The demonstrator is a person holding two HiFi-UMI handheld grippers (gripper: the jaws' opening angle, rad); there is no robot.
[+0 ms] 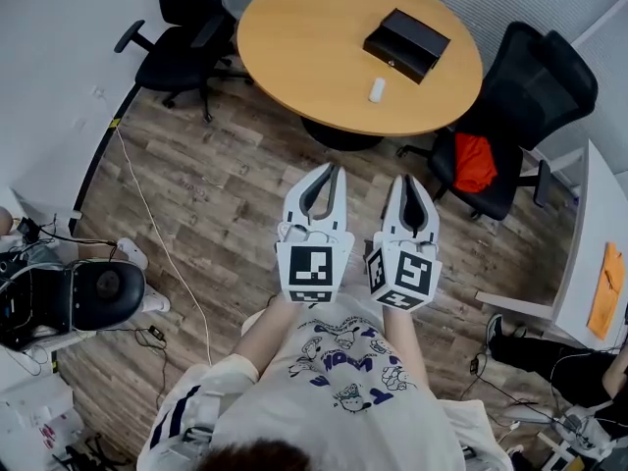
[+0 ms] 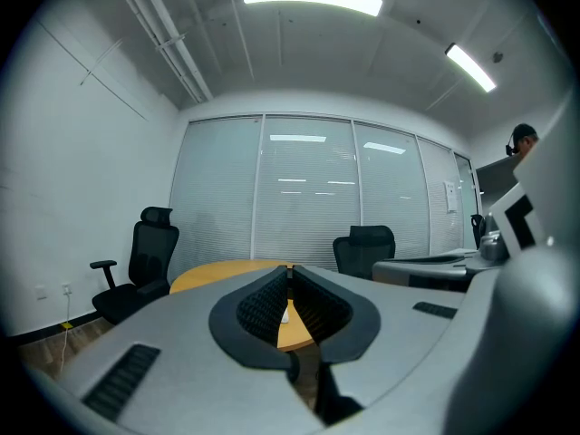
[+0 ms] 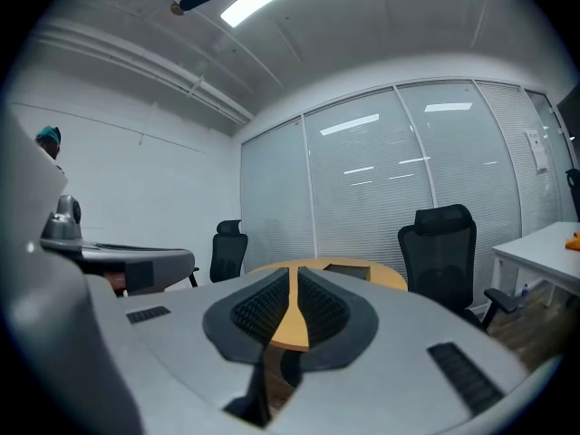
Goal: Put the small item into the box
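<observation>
**While grippers are shut, small item [image 1: 377, 89] lies on table [image 1: 294, 37]**

As both hang over the floor [image 1: 226, 194], the left gripper [image 1: 333, 169] and the right gripper [image 1: 407, 180] have jaws together, empty. The small item lies on the table, near the black box [image 1: 406, 44].

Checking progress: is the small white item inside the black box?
Out: the small white item lies on the round wooden table, beside the black box.
</observation>
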